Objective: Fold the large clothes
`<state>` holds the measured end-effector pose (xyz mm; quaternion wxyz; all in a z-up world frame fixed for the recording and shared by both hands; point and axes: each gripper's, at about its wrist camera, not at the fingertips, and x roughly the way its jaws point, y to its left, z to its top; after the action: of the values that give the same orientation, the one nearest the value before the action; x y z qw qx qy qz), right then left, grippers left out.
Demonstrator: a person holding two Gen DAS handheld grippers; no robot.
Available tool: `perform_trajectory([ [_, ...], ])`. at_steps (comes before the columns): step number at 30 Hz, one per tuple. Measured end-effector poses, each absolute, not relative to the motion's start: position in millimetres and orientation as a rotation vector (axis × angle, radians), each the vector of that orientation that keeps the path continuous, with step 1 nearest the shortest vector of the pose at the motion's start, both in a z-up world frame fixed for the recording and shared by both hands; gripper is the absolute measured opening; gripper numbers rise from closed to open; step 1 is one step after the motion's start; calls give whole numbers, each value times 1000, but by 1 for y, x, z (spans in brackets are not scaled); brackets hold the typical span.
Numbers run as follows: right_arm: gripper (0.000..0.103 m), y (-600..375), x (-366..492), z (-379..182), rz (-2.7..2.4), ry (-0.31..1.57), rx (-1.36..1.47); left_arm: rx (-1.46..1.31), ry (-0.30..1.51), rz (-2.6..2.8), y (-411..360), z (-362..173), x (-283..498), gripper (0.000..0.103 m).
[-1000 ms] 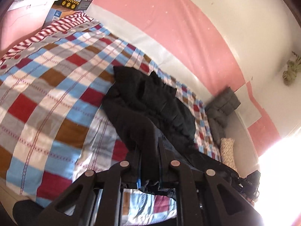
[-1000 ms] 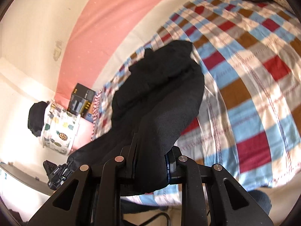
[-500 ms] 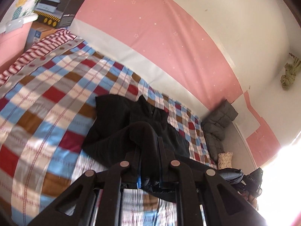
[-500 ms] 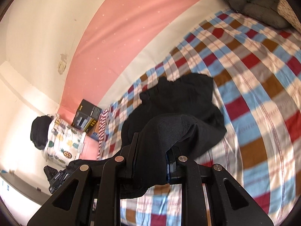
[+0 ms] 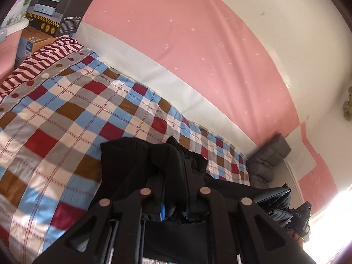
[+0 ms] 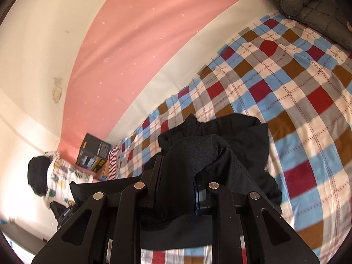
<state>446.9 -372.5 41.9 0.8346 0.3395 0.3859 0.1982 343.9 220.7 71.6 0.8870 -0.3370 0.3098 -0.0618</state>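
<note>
Since the earlier frames, both tongs have been drawn back across the bed, and the black fabric garment (image 5: 132,167) has been dragged with them, so that more of the checked red, blue, brown and white bedspread (image 5: 66,114) is now uncovered beyond it. The left tongs (image 5: 173,189) are seen closed on a bunched edge of the garment, the cloth rising in a ridge between the two fingers. The right tongs (image 6: 180,187) are likewise clamped on a thick fold of the same garment (image 6: 239,136), which is draped over and between the fingers. The rest of the garment is spread in a crumpled heap on the bedspread (image 6: 297,88) just ahead of both tongs, and a taut black edge is stretched between them. A dark printed cardboard box (image 5: 59,11) is seen at the far end of the bed beside a red-and-white striped cloth (image 5: 44,59). A grey quilted cushion (image 5: 268,160) is set against the pink star-patterned wall (image 5: 187,33).
</note>
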Motion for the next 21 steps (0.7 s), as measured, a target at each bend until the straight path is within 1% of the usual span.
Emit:
perform_trajectory([
  [9, 22, -365, 535, 0, 317, 881, 753, -667, 705, -64, 222, 31, 441, 13],
  [17, 24, -351, 606, -59, 226, 992, 720, -620, 817, 6, 216, -46, 519, 13],
  [21, 25, -344, 631, -90, 199, 1051, 706, -621, 860, 37, 213, -85, 543, 14],
])
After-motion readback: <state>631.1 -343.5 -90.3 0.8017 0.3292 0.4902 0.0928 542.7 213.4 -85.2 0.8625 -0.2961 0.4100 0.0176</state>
